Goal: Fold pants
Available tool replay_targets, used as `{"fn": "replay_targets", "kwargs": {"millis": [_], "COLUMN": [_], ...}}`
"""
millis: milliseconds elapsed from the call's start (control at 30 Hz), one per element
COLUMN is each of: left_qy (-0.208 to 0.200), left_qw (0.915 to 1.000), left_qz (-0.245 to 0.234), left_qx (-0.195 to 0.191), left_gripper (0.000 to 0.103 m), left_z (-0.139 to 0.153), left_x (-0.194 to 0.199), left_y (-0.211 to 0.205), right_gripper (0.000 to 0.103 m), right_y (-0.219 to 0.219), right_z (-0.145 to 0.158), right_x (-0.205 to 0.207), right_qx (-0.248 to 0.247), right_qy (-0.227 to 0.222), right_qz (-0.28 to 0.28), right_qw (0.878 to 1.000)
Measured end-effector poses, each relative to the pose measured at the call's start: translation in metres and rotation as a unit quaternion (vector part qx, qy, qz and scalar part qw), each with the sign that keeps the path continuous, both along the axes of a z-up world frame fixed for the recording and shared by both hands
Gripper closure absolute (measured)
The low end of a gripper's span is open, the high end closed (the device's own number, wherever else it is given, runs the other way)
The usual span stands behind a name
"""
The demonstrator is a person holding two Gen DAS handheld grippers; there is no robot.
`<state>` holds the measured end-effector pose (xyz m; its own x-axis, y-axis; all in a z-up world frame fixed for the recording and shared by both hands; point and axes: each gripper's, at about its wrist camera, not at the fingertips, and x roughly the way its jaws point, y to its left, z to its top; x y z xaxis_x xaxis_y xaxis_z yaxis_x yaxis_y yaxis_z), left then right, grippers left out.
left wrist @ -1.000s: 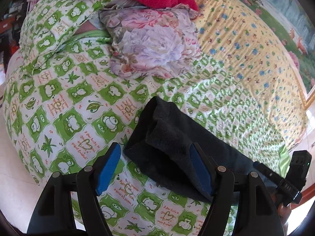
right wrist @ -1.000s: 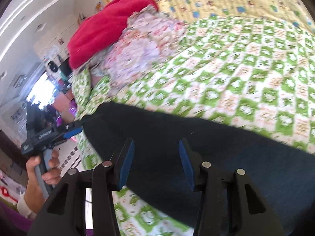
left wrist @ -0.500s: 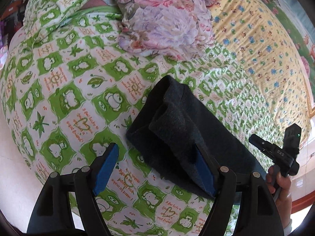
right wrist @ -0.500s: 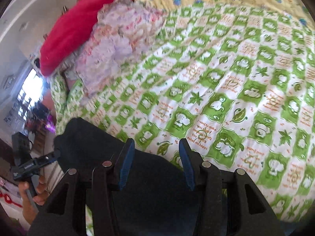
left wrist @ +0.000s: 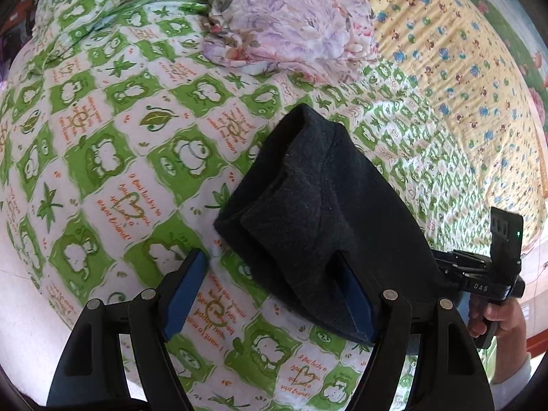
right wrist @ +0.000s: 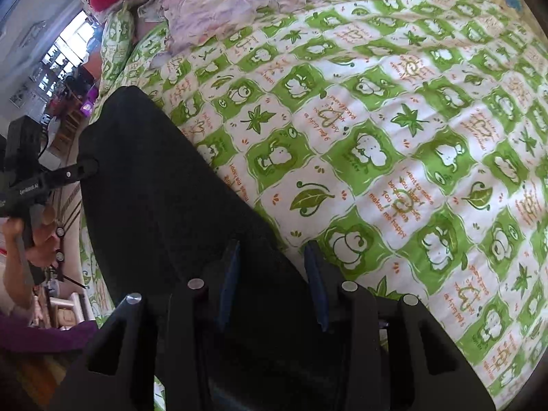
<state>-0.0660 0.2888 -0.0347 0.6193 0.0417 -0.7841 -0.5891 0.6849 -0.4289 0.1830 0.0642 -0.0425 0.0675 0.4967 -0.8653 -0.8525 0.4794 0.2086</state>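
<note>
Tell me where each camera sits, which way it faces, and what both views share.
Left wrist: rides the left tool, looking along its spread fingers at the dark pants on the green-checked bedspread; the right tool and its hand show at far right.
Right wrist: rides the right tool, looking across the pants; the left tool and hand show at left.
Shared: pants, bedspread, floral bedding.

A green-checked bedspread (left wrist: 102,157) covers the bed; bright window (right wrist: 73,39) behind.
</note>
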Motion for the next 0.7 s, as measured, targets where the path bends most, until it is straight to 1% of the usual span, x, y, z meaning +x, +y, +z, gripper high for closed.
{"fn": "replay_targets", "kwargs": {"millis": [67,100,133,167,200,233,267,300,333,433,467,533,600,700], "left_qy": [0.001,0.002,0.002,0.000,0.000,0.003,0.000,-0.010,-0.020,-0.043,-0.050,-0.063,-0.070,-0.083], "left_qw": [1.0000,0.9999,0.9998,0.9995,0.9992,0.9989,0.9987,0.9986,0.9983,0.9964,0.9957,0.9943,0.9929,0.9909], "left_qz": [-0.005,-0.006,-0.010,-0.018,-0.024,-0.027,-0.031,-0.037,-0.041,-0.051,-0.054,-0.061,-0.068,-0.079], "left_qx": [0.007,0.011,0.018,0.026,0.032,0.038,0.040,0.037,0.035,0.053,0.057,0.061,0.067,0.071], "left_gripper": [0.026,0.027,0.030,0.035,0.048,0.058,0.066,0.081,0.081,0.082,0.083,0.083,0.083,0.083], "left_z": [-0.002,-0.002,-0.002,-0.002,-0.002,-0.002,-0.002,0.001,0.005,0.022,0.027,0.038,0.048,0.058], "left_x": [0.007,0.010,0.014,0.017,0.020,0.023,0.024,0.023,0.021,0.015,0.013,0.010,0.008,0.005], "left_y": [-0.003,-0.004,-0.006,-0.009,-0.010,-0.011,-0.012,-0.012,-0.012,-0.015,-0.016,-0.018,-0.019,-0.017], "right_gripper": [0.064,0.066,0.071,0.077,0.084,0.086,0.087,0.090,0.091,0.092,0.093,0.095,0.095,0.095], "right_y": [0.003,0.005,0.007,0.010,0.013,0.017,0.019,0.019,0.017,0.008,0.006,0.003,0.004,0.009], "right_z": [-0.001,-0.002,-0.002,-0.001,0.001,0.003,0.005,0.009,0.015,0.038,0.047,0.059,0.068,0.063], "right_x": [0.005,0.006,0.005,0.004,0.000,-0.005,-0.011,-0.018,-0.023,-0.038,-0.044,-0.050,-0.052,-0.049], "right_qx": [0.001,0.000,-0.002,-0.002,-0.002,-0.010,-0.019,-0.025,-0.025,-0.004,0.000,0.007,0.020,0.026], "right_qy": [0.010,0.008,0.005,0.001,-0.004,-0.021,-0.044,-0.070,-0.095,-0.168,-0.206,-0.252,-0.266,-0.269], "right_qz": [0.004,0.007,0.011,0.015,0.023,0.026,0.029,0.031,0.026,0.003,-0.009,-0.029,-0.049,-0.066], "right_qw": [1.000,1.000,1.000,1.000,1.000,0.999,0.998,0.997,0.995,0.986,0.979,0.967,0.963,0.961]}}
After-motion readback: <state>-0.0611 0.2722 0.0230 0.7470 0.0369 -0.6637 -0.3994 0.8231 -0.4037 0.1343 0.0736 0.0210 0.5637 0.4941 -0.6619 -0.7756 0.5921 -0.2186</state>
